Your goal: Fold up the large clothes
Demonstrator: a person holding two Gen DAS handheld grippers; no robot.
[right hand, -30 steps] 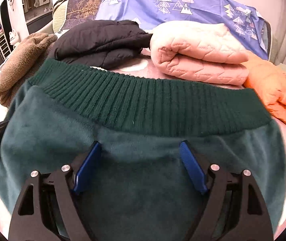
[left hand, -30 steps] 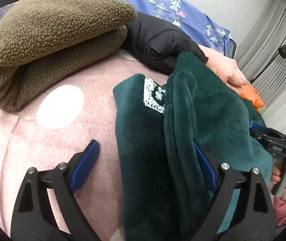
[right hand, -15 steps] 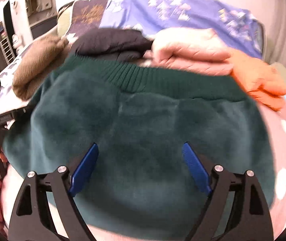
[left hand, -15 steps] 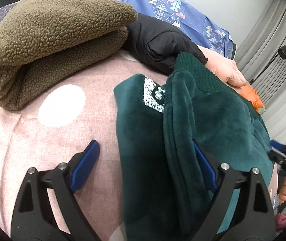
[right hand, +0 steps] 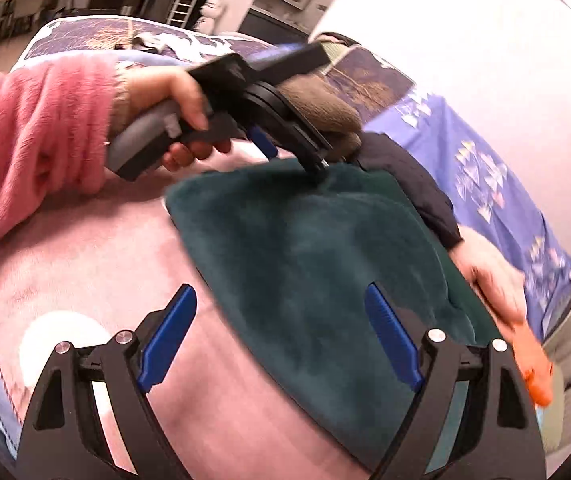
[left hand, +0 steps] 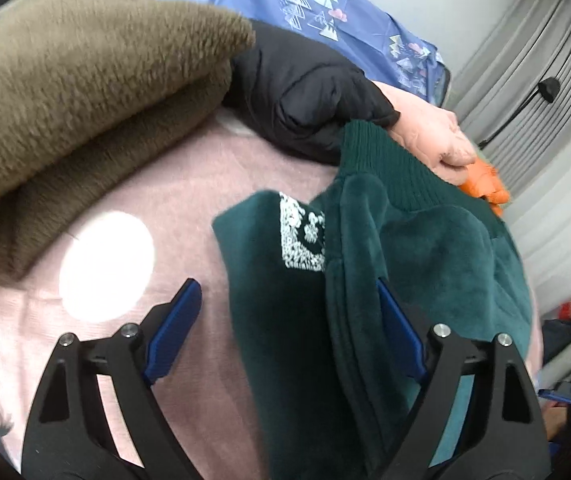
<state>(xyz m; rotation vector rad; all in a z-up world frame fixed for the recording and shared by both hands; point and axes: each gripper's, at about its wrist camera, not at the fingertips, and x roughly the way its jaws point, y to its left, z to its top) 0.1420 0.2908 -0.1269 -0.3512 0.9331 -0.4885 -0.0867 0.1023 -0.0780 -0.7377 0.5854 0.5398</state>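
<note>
Open room is offered by the pink bedspread with white dots (left hand: 189, 184), bare between the folded dark green plush garment (left hand: 437, 264) and the folded brown fleece bundle (left hand: 85, 92). The far side is closed off by a row of folded piles: the black padded jacket (left hand: 305, 92), the pale pink quilted garment (left hand: 433, 132) and the orange garment (left hand: 485, 188), set close together. In the right wrist view, bare bedspread is left free near the green garment's near edge (right hand: 105, 264).
</note>
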